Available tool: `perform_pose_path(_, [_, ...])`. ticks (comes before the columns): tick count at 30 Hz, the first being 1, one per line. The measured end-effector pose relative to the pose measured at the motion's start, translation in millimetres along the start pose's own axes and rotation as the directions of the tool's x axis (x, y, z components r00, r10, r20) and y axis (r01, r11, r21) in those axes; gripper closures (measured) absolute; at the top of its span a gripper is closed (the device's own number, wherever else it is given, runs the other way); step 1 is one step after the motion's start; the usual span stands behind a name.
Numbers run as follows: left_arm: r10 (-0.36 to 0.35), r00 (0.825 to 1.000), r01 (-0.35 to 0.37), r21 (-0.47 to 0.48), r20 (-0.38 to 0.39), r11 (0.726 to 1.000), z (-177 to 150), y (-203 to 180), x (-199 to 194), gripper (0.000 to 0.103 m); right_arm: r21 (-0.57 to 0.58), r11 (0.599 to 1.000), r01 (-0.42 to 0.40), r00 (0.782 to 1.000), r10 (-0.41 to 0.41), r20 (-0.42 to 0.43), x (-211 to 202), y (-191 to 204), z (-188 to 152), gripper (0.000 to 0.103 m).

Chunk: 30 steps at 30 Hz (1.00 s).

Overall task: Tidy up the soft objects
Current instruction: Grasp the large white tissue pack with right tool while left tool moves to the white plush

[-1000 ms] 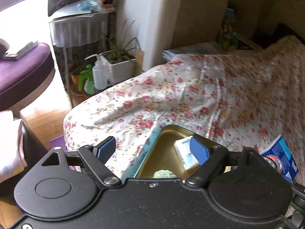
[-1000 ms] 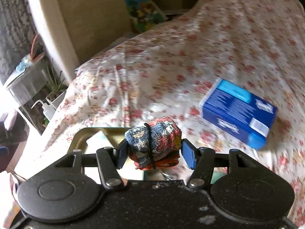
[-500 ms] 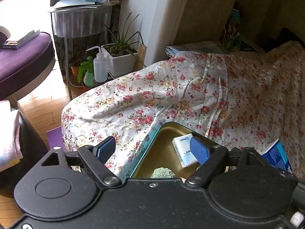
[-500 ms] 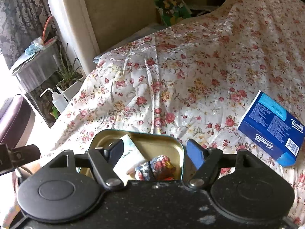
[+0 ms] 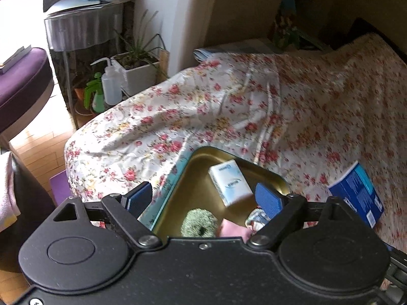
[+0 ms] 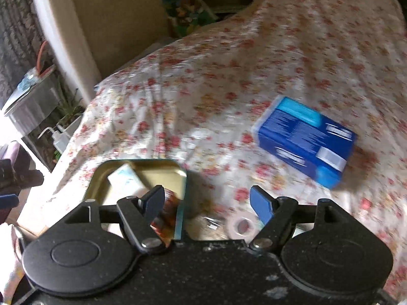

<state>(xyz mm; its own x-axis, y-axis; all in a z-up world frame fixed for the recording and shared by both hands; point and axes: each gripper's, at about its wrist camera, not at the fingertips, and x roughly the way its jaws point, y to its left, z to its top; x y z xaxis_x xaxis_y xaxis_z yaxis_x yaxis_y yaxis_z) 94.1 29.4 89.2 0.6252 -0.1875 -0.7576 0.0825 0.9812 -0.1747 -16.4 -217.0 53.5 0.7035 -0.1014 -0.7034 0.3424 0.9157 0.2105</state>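
Left tool (image 5: 203, 199): jaws spread wide, gripping nothing; poised over the near part of the gold tin (image 5: 201, 178), blue pads touching none of its contents.

Right tool (image 6: 207, 202): jaws spread wide, empty; poised over the floral bed cover (image 6: 216, 89) just right of the tin (image 6: 142, 164).

Tin contents, left view: white tissue pack (image 5: 229, 181) toward the far side; green fuzzy ball (image 5: 199, 222), pink soft item (image 5: 232, 230) and part of a multicoloured knitted bundle (image 5: 257, 217) at the near edge, side by side.

Right view only: roll of tape (image 6: 240, 226) on the cover between the fingers; the top face of the blue tissue box (image 6: 305, 141), lying well apart from the tin. The image is motion-blurred.

Left view only: potted plant (image 5: 136, 72), squeeze bottle (image 5: 109, 86), purple seat (image 5: 20, 81) beside the bed.
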Motion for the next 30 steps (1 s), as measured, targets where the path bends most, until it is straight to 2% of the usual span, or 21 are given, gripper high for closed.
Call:
perform_pose_path(2, [0.000, 1.000, 0.001, 0.029, -0.003, 1.000, -4.4, -7.2, -0.4, 0.018, 0.015, 0.999, 0.034, 0.999, -0.034, 0.005, -9.4, -19.9, -9.5, 0.028])
perform_pose_path(10, [-0.073, 0.994, 0.086, 0.164, -0.085, 0.983, -35.0, -47.3, 2.9, 0.018, 0.120, 0.980, 0.156, 0.987, -0.158, 0.008, -37.4, -97.3, -47.8, 0.028])
perform_pose_path(14, [-0.134, 0.978, 0.165, 0.198, -0.160, 0.966, -52.6, -65.1, 4.7, 0.018, 0.212, 0.957, 0.196, 0.980, -0.198, -0.015, -42.4, -135.0, -61.9, 0.027])
perform_pose_path(17, [-0.156, 0.968, 0.198, 0.219, -0.196, 0.955, -62.5, -77.0, 5.8, 0.018, 0.261, 0.938, 0.228, 0.974, -0.219, -0.062, -39.0, -155.0, -71.8, 0.027])
perform_pose_path(22, [-0.152, 0.965, 0.207, 0.266, -0.214, 0.941, -71.6, -94.7, 9.0, 0.018, 0.284, 0.930, 0.234, 0.969, -0.201, -0.141, -22.2, -161.9, -86.7, 0.027])
perform_pose_path(26, [-0.148, 0.964, 0.206, 0.267, -0.222, 0.942, -73.0, -98.8, 10.9, 0.018, 0.259, 0.943, 0.209, 0.970, -0.167, -0.174, -4.8, -147.9, -92.4, 0.027])
perform_pose_path(30, [-0.142, 0.964, 0.202, 0.272, -0.224, 0.941, -74.1, -100.8, 13.9, 0.018, 0.212, 0.953, 0.215, 0.965, -0.174, -0.194, 10.5, -129.9, -90.1, 0.027])
